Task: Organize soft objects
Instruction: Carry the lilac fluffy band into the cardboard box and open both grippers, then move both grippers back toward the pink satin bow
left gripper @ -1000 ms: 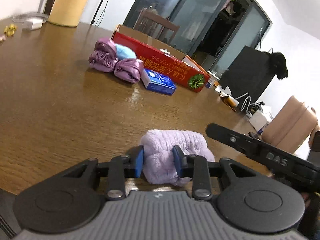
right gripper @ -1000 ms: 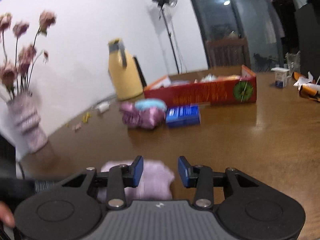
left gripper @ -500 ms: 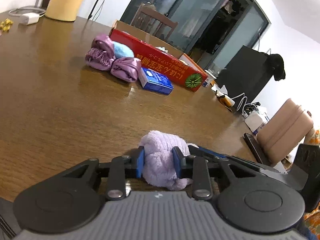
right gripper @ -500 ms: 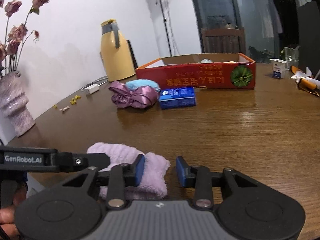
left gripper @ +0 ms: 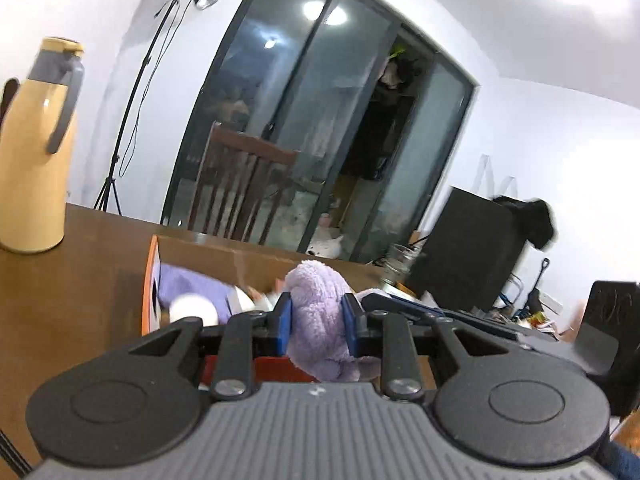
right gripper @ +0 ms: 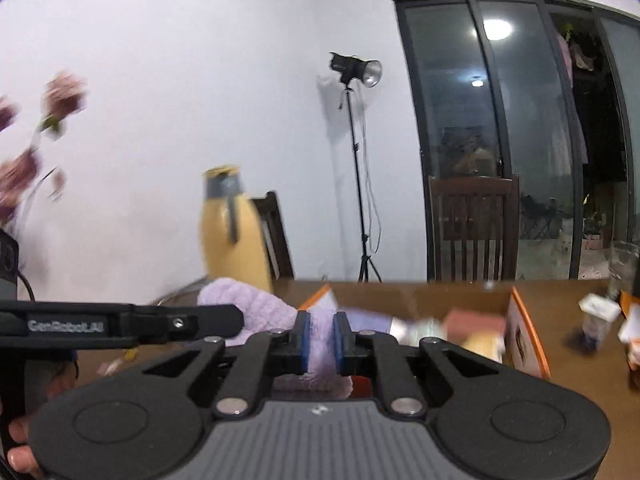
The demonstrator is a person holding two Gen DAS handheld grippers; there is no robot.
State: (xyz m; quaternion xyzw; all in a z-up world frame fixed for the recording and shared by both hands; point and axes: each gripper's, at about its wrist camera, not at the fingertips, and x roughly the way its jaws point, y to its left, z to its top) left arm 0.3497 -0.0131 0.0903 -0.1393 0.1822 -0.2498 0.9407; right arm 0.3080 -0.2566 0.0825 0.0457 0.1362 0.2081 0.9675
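between both pairs of jaws: one lilac towel, lifted off the table.

your left gripper (left gripper: 316, 322) is clamped on the fluffy towel (left gripper: 318, 312); your right gripper (right gripper: 320, 338) pinches its other end (right gripper: 260, 308) nearly flat. just beyond the jaws stands the open orange cardboard box (right gripper: 524, 332). "genrobot.ai" reads on the left gripper's finger (right gripper: 120, 322), left of your right jaws.

Home dining rm: wood table (left gripper: 72, 280), chair (right gripper: 474, 228)

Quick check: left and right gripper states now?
Left gripper: shut on the purple towel.
Right gripper: shut on the same purple towel.
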